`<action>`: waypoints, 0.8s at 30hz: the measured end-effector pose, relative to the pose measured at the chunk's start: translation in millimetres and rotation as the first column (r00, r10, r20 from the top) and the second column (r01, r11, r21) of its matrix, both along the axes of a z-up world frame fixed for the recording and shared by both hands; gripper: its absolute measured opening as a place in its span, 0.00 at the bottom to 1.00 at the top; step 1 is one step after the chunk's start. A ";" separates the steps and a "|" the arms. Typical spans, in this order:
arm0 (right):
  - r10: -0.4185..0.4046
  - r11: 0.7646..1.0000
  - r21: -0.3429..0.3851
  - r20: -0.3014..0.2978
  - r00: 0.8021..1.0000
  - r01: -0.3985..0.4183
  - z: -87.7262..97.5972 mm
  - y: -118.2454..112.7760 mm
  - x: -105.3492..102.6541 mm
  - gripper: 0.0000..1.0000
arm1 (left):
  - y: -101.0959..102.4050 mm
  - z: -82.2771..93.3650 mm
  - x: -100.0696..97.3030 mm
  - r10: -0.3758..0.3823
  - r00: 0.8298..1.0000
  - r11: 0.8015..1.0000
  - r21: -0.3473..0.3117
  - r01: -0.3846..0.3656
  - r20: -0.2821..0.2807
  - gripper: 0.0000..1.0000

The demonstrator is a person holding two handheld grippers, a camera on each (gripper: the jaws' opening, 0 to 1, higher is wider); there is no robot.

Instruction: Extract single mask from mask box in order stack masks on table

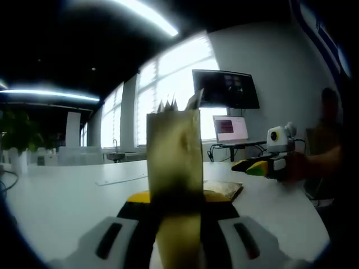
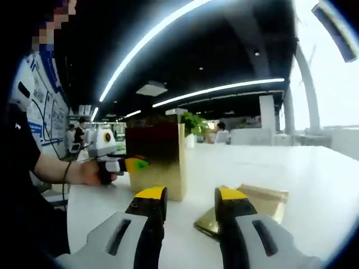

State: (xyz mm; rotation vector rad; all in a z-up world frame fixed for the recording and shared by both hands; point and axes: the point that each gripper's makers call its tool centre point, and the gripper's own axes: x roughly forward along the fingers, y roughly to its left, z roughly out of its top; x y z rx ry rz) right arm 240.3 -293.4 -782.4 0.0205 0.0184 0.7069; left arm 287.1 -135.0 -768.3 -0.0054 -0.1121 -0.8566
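Left gripper (image 1: 178, 216) jaws are clamped on the upright gold mask box (image 1: 174, 159), which rises directly ahead of them from the white table (image 1: 61, 196). Right gripper (image 2: 190, 204) jaws stand apart, gripping nothing. Flat gold masks (image 2: 259, 203) lie on the table just beyond its right jaw; the box stands ahead of its left jaw.

Mask box (image 2: 156, 161) upright on table (image 2: 314, 168), left gripper (image 2: 136, 165) against its left side; stacked masks (image 2: 263, 200) flat on table right of box, just beyond right gripper (image 2: 190, 203); monitor (image 1: 226, 89) and laptop (image 1: 230, 129) behind at far edge.
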 end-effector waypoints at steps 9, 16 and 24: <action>0.007 0.999 -0.032 0.031 0.999 -0.006 -1.2 9.8 -6.2 0.30 | 0.5 -0.2 -0.7 -0.001 1.000 1.000 -0.008 0.001 -0.009 0.32; 0.027 0.999 -0.031 0.055 0.998 -0.025 2.6 10.9 -11.3 0.29 | 0.9 -1.7 -0.5 -0.003 1.000 1.000 -0.020 0.003 -0.029 0.32; 0.032 0.999 -0.038 0.051 0.998 -0.030 1.3 10.2 -10.5 0.28 | 0.1 -1.2 -0.1 -0.007 1.000 1.000 -0.015 0.007 -0.024 0.32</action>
